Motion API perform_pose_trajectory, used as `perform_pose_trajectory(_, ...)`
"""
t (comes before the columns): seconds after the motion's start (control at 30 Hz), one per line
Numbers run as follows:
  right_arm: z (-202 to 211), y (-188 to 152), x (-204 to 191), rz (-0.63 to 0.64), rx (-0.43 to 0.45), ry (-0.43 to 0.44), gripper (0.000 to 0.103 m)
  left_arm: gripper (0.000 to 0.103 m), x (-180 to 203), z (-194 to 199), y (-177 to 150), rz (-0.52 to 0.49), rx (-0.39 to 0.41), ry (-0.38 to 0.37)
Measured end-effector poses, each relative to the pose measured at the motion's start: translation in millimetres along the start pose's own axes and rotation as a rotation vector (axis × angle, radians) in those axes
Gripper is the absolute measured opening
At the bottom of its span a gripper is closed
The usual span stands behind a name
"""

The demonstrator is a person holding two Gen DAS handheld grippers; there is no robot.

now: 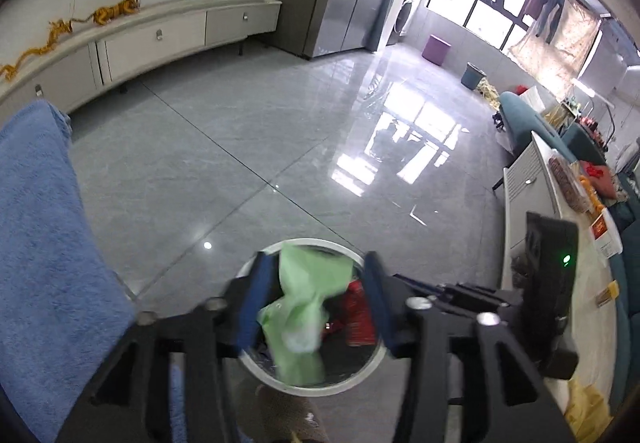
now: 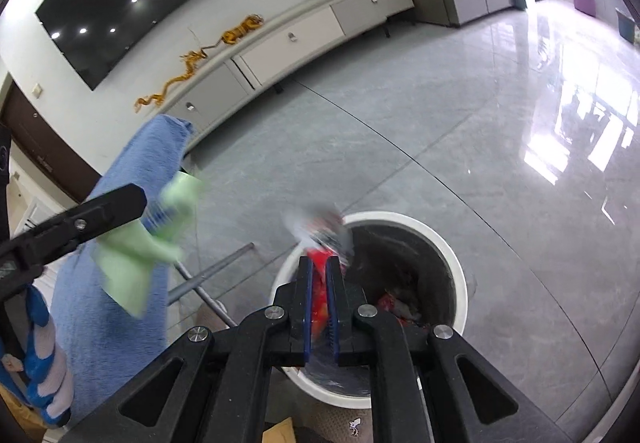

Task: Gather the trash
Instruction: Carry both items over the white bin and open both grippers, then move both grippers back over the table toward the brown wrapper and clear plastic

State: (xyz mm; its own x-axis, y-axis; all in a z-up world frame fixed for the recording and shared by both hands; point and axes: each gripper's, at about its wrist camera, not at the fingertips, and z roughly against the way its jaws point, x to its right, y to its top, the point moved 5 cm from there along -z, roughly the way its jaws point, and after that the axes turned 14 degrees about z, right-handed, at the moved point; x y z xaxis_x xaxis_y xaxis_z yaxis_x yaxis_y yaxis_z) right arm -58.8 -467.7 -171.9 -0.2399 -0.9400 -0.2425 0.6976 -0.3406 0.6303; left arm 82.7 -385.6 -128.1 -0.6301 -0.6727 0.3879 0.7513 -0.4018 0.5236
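Note:
A white-rimmed round trash bin stands on the grey tiled floor with red trash inside. My left gripper hovers over the bin with its jaws open; a crumpled green bag hangs between the fingers, blurred, seemingly loose. In the right wrist view the same green bag shows at the left by the left gripper's finger. My right gripper is shut on a red and white wrapper over the bin's near rim.
A blue towel hangs at the left. A white TV cabinet runs along the wall. A white table with clutter is at the right. Metal legs stand by the bin.

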Motion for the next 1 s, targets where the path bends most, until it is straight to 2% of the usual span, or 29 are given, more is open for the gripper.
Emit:
perform_pose_trajectory(0.03,-1,-4,4,-0.007,-0.006,0.001,0.013,0.066,1,-3,1,0.009,0.002,-0.003)
perform_pose_trajectory(0.07,-3,-7,7,-0.017,-0.012,0.000,0.025,0.066,1,-5,1,0.012,0.000,-0.003)
perform_pose_trajectory(0.13,-5,-12,11,-0.030,-0.022,-0.013,0.038,0.066,5,-8,0,-0.001,-0.005,0.013)
perform_pose_trajectory(0.27,-3,-12,15,-0.042,-0.020,-0.017,0.039,0.066,7,-1,-1,-0.038,0.033,0.086)
perform_pose_trajectory(0.4,3,-7,10,-0.036,0.002,-0.019,0.039,0.066,-1,22,2,-0.055,0.112,0.196)
perform_pose_trajectory(0.53,12,-1,-2,-0.015,0.025,-0.017,0.039,0.066,-14,53,1,-0.060,0.192,0.272)
perform_pose_trajectory(0.77,32,13,-34,0.036,0.076,-0.014,0.042,0.066,-36,97,-4,-0.055,0.261,0.328)
perform_pose_trajectory(1.0,51,25,-67,0.102,0.122,-0.009,0.044,0.067,-47,122,-16,-0.036,0.285,0.335)
